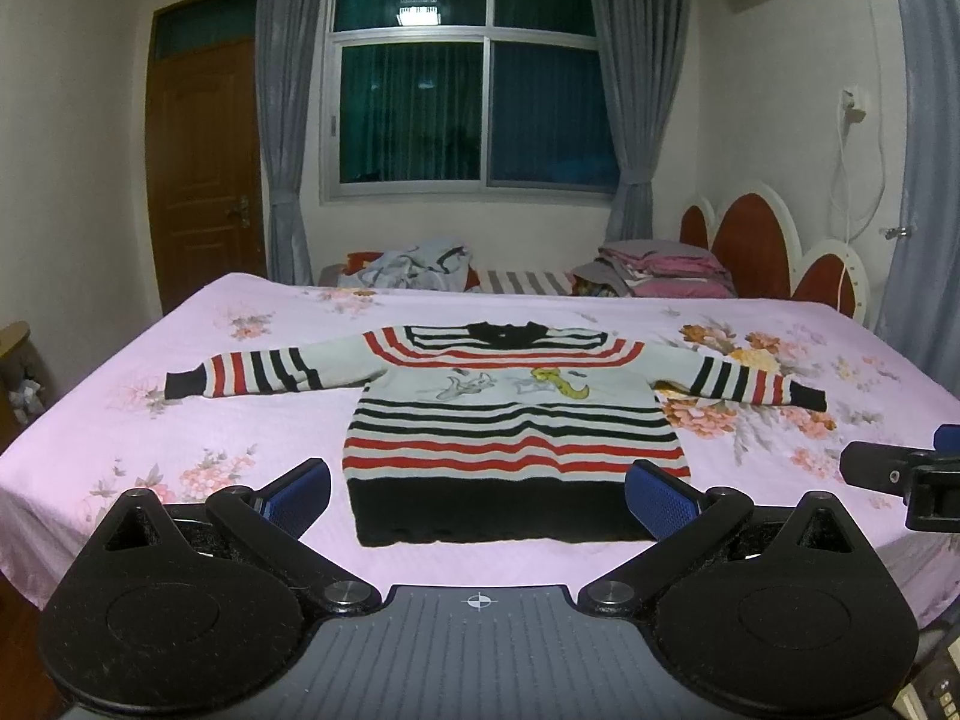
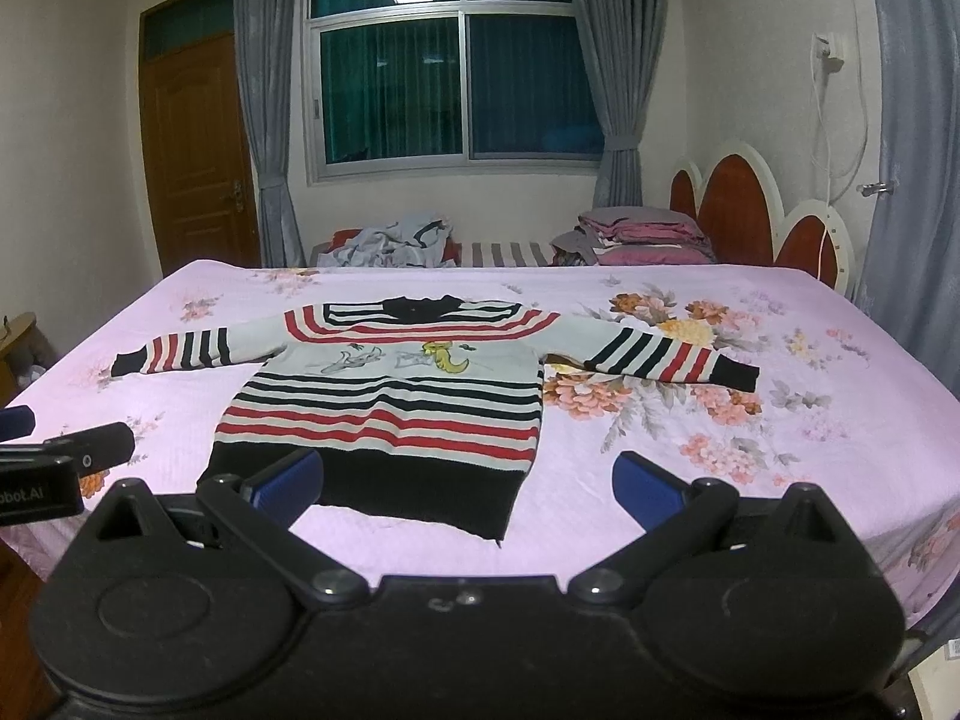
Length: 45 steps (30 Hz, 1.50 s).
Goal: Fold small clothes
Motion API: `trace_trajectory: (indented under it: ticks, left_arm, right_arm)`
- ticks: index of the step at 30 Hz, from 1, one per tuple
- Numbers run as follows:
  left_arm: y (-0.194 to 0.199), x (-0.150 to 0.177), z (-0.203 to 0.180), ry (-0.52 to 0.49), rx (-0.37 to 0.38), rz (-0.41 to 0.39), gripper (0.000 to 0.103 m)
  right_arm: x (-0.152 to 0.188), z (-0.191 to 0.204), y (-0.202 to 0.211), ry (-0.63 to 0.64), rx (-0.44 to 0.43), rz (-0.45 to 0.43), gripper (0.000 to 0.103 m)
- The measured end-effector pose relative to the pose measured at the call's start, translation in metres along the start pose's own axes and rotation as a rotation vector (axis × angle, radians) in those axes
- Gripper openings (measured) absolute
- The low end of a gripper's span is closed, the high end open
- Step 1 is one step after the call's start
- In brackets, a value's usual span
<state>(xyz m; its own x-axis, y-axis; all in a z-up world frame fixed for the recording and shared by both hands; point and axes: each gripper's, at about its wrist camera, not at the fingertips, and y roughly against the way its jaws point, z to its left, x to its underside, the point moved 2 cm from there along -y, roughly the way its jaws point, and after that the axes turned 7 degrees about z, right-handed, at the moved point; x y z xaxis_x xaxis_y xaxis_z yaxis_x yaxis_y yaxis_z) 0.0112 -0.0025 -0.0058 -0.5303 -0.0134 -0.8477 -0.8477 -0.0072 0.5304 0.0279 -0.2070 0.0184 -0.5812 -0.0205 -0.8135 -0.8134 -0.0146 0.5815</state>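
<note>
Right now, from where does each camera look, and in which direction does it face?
Left wrist: sits on the left hand-held gripper, facing across the bed toward the window; it looks squarely at the striped sweater; its own open blue fingers show, and the right hand-held gripper's tip at the right edge.
Right wrist: sits on the right hand-held gripper, facing the same way, further right; the left gripper's tip shows at the left edge.
Shared: the sweater, bed, window and door.
</note>
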Motion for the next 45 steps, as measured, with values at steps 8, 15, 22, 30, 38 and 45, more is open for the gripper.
trace_trajectory:
  ticks: [8,15,22,30,38,45]
  left_arm:
    - [0.0,0.0,0.002,0.001,-0.001,-0.001,0.103]
    - [0.0,-0.001,0.003,-0.005,0.003,0.0,0.103]
    - [0.001,-0.001,0.002,-0.007,0.001,0.003,0.103]
    - [-0.001,-0.002,0.004,0.01,-0.005,0.009,0.103]
    - [-0.018,-0.012,0.008,0.032,0.064,-0.009,0.103]
    - [-0.056,-0.031,0.016,0.068,0.096,0.003,0.103]
  right_arm:
    - [-0.002,0.0,-0.001,0.005,0.001,0.002,0.103]
    - [-0.004,0.001,-0.001,0.003,0.002,0.002,0.103]
    - [-0.005,0.0,-0.001,0.004,0.002,0.002,0.103]
    - [-0.004,0.0,-0.001,0.002,0.003,0.001,0.103]
    - [-0.007,-0.011,-0.014,-0.039,0.021,0.002,0.103]
    - [-0.018,-0.027,-0.04,-0.082,0.031,-0.022,0.103]
